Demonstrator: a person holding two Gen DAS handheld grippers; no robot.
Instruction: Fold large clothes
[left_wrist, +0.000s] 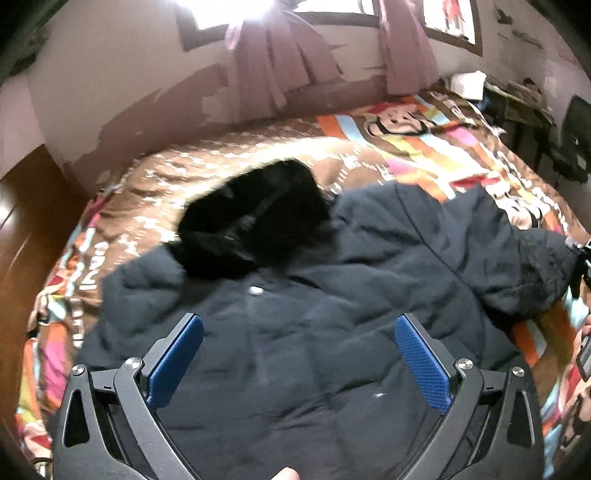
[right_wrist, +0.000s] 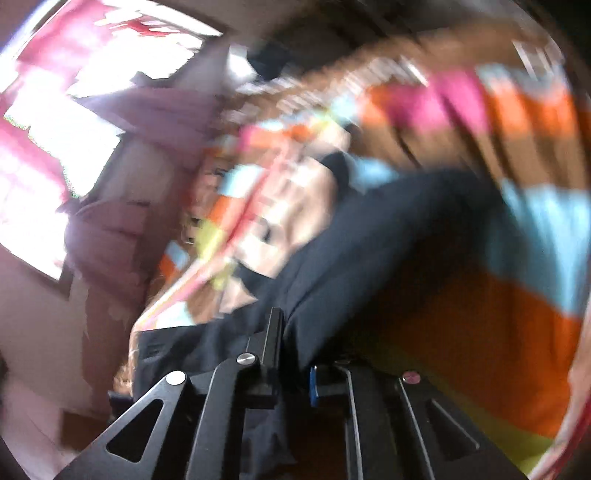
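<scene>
We list one dark padded coat (left_wrist: 295, 332), black fur hood (left_wrist: 255, 221), spread on the patterned bed (left_wrist: 424, 147) directly beneath our left tool (left_wrist: 299, 354), whose jaws gape empty. Our right tool (right_wrist: 291, 350) appears, through blur, clamped on the coat's sleeve.

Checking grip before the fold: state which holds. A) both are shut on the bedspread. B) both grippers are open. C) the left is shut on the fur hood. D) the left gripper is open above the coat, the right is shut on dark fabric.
D: the left gripper hangs with blue pads wide apart over the dark padded coat, while the right gripper is shut on the coat's fabric.
</scene>
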